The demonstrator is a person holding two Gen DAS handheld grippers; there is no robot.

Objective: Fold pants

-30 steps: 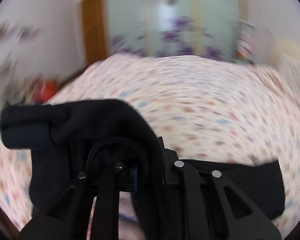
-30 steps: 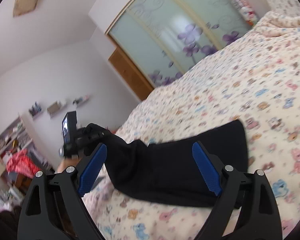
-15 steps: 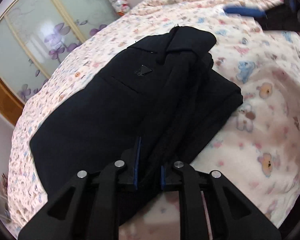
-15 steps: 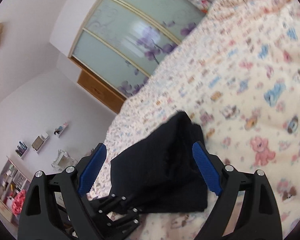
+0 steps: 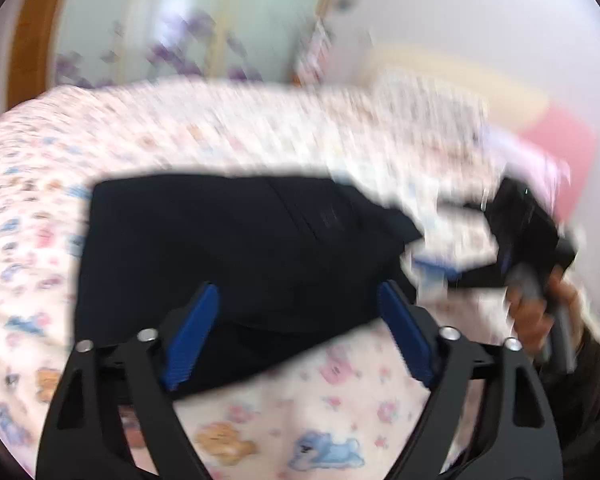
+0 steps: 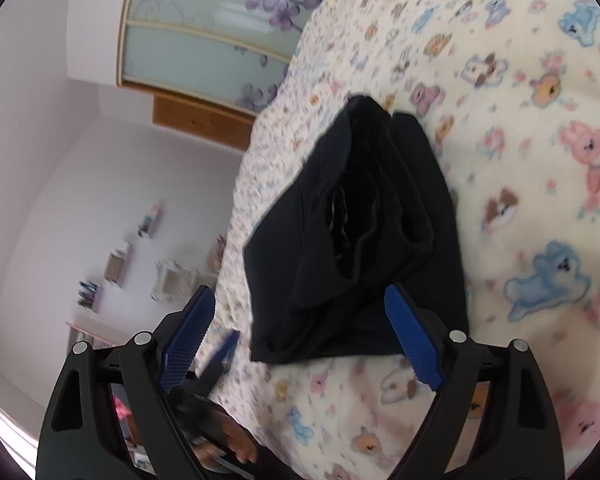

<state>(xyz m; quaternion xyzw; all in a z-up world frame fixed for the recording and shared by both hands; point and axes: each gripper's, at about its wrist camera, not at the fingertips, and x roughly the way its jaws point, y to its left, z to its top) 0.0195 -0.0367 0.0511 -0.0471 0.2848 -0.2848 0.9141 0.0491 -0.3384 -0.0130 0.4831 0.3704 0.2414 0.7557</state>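
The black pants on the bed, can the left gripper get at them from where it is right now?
Probably yes. The left gripper is open with the folded black pants lying right ahead between its fingers, and nothing sits between them on the bedspread.

Folded pants (image 6: 356,240) on bedspread (image 6: 520,80); wardrobe (image 6: 220,20) behind bed; shelves (image 6: 116,268) left.

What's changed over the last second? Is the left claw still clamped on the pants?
No. The left claw, which was shut on the black pants a second and half a second ago, has let go and now stands open. The pants, lifted a second ago, now lie folded in a bundle on the bedspread. The right claw stayed open throughout, holding nothing.
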